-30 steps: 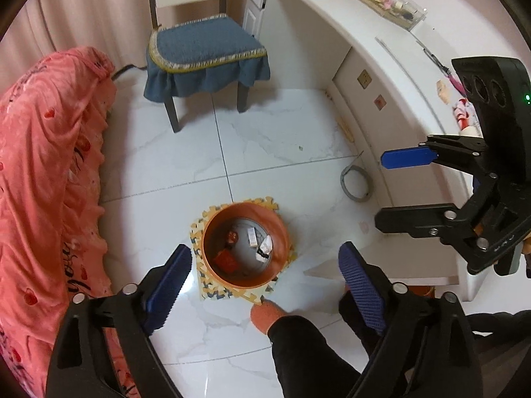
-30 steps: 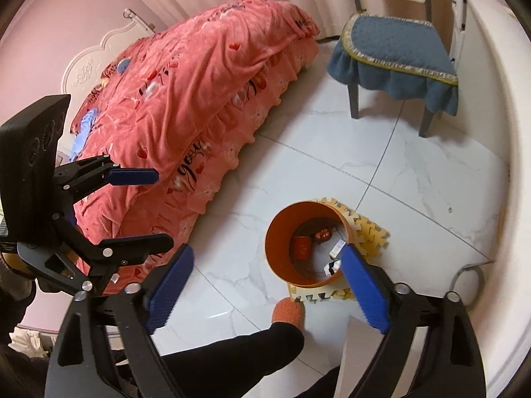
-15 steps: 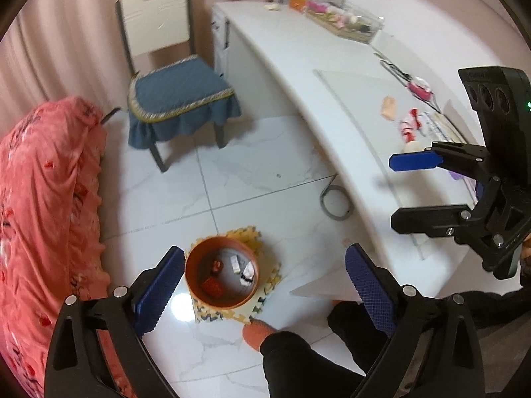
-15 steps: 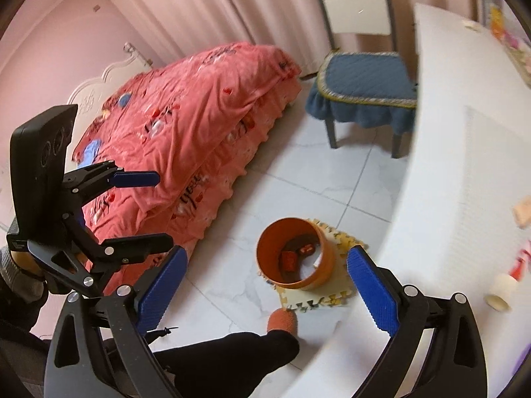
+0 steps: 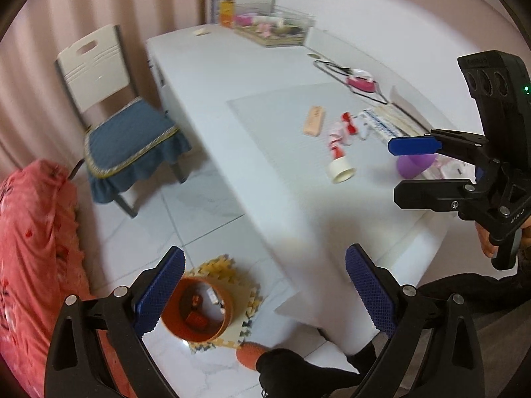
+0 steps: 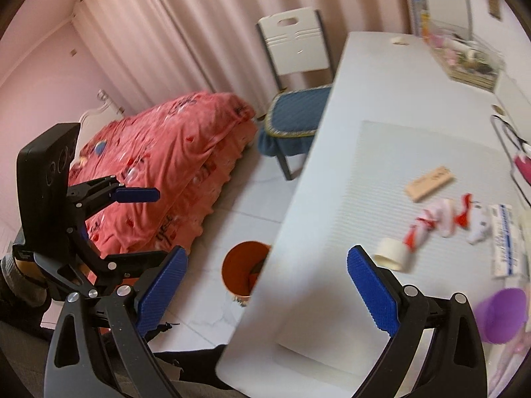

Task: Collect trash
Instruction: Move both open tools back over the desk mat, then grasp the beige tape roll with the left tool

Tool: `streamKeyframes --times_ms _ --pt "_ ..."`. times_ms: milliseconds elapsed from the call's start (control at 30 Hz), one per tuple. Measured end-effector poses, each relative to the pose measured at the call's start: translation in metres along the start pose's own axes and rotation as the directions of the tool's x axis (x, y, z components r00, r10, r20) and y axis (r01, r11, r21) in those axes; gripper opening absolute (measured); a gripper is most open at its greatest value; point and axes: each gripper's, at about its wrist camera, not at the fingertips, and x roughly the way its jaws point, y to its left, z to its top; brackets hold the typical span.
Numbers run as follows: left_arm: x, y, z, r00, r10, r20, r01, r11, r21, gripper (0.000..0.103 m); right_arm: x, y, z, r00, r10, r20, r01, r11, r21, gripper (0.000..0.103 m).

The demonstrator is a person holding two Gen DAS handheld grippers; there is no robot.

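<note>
An orange bin (image 5: pixel 195 311) with a few bits of trash inside stands on a foam mat (image 5: pixel 232 285) on the floor beside the white desk (image 5: pixel 265 126); it also shows in the right wrist view (image 6: pixel 244 270). On the desk lie a red-and-white wrapper (image 5: pixel 337 139), a cream tape roll (image 5: pixel 341 170) and a tan box (image 5: pixel 313 121). My left gripper (image 5: pixel 264 293) is open and empty above the desk edge. My right gripper (image 6: pixel 265 290) is open and empty, also seen in the left wrist view (image 5: pixel 413 165).
A chair with a blue cushion (image 5: pixel 129 136) stands at the desk's far end. A bed with a red quilt (image 6: pixel 172 165) lies left of the bin. A purple cup (image 6: pixel 502 315), papers (image 6: pixel 506 238) and a tray of items (image 5: pixel 275 30) are on the desk.
Both grippers have risen from floor level and tilted up. The desk top and its items have come into view. The bin now sits lower in both views.
</note>
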Motion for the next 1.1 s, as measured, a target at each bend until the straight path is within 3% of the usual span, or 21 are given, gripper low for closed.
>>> streamKeyframes --times_ms 433,767,967,1100 --pt "0.050 -0.075 0.050 0.995 -0.094 -0.042 0.098 0.988 0.119 0.096 -0.045 -0.093 -0.014 0.995 -0.088 0.037 0.083 0.991 0.109 0.095" --pt "0.104 -0.089 0.070 0.989 -0.113 -0.091 0.127 0.978 0.166 0.096 -0.039 -0.138 -0.015 0.996 -0.088 0.030 0.083 0.985 0.152 0.095" --pt "0.137 -0.093 0.078 0.984 -0.131 -0.122 0.160 0.948 0.276 0.096 -0.028 -0.148 -0.020 0.997 -0.079 0.005 0.078 0.985 0.157 0.095" --pt "0.156 -0.093 0.082 0.972 -0.168 -0.162 0.216 0.909 0.356 0.096 -0.024 -0.153 -0.023 0.996 -0.089 0.003 0.087 0.982 0.169 0.095"
